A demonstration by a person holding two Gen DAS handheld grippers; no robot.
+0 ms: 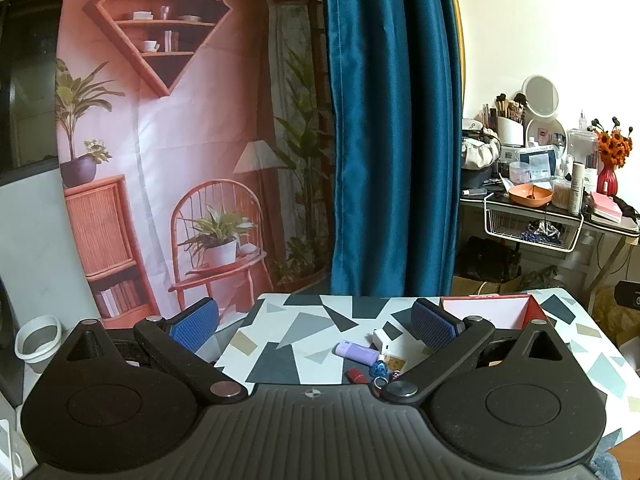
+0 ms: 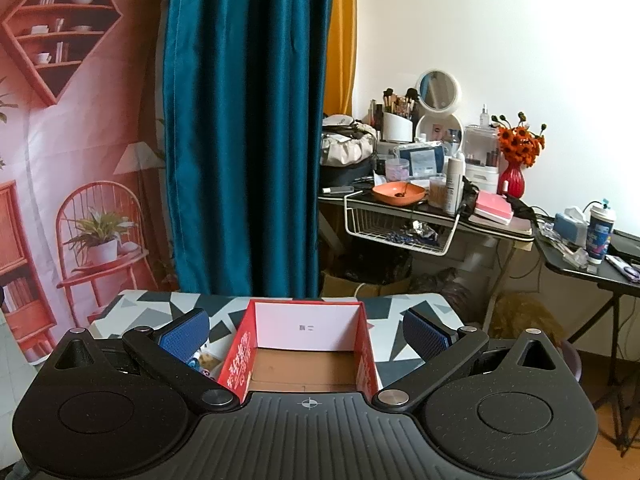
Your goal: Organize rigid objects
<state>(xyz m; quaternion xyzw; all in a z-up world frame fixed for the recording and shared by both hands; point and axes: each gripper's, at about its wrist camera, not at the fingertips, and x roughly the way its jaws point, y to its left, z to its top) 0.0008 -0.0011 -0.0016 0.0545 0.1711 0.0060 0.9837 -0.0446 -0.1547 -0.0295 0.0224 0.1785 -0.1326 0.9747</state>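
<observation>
Small items lie together on the patterned table: a lilac tube, a white block, a red stick and blue trinkets. My left gripper hovers above them, open, nothing between its blue pads. A red box with a white inside stands to the right. In the right wrist view this red box sits open-topped with a bare brown floor. My right gripper is open, one finger on each side of it. Some trinkets show left of the box.
A teal curtain and a printed backdrop hang behind the table. A cluttered dressing table with a wire basket, mirror and red vase stands at the right. A black side table holds a cup. A white ring-shaped thing is at lower left.
</observation>
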